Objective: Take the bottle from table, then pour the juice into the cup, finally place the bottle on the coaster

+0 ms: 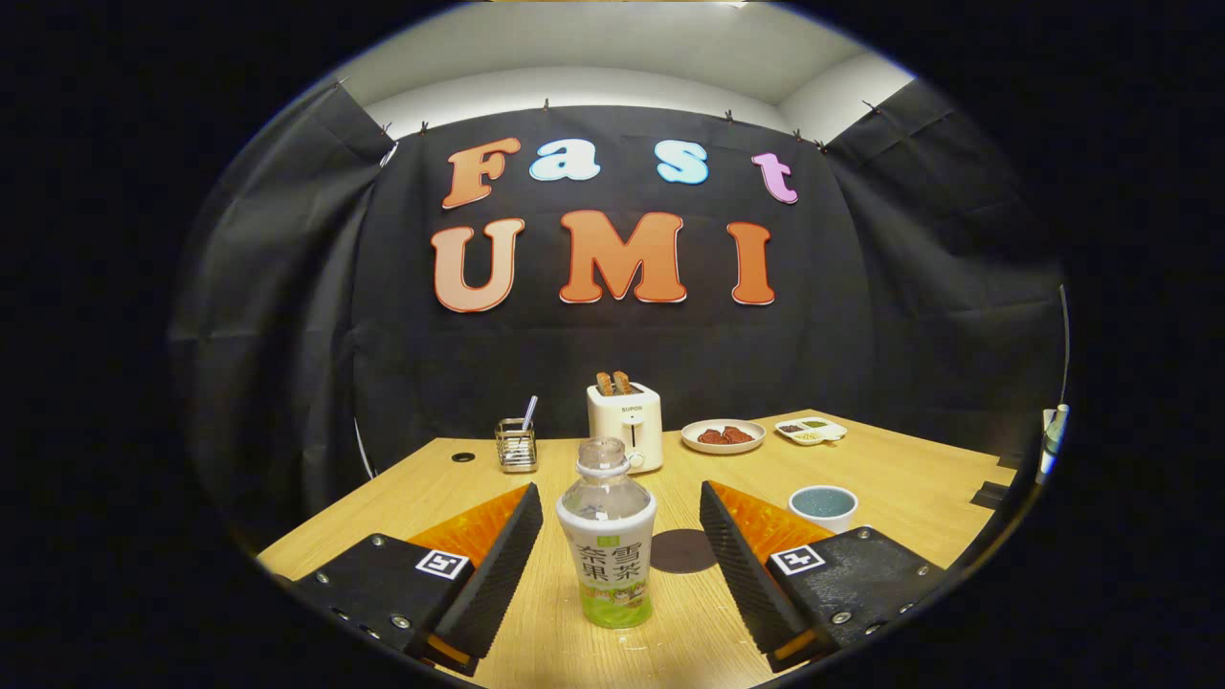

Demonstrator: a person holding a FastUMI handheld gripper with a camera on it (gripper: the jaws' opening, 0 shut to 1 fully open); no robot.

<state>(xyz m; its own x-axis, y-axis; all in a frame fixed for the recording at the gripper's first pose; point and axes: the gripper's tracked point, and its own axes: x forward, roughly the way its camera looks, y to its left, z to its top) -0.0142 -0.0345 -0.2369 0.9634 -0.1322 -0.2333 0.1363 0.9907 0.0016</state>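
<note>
Standing bottle (607,545) between wide-open hand-held gripper (612,517) fingers, untouched.

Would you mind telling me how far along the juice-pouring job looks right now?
Nothing looks done yet. The bottle stands upright on the table, between the open jaws of the gripper, which do not touch it, so the grasp is in hand. Left: closing on the bottle, pouring into the cup, then setting it on the dark coaster behind it.
</note>
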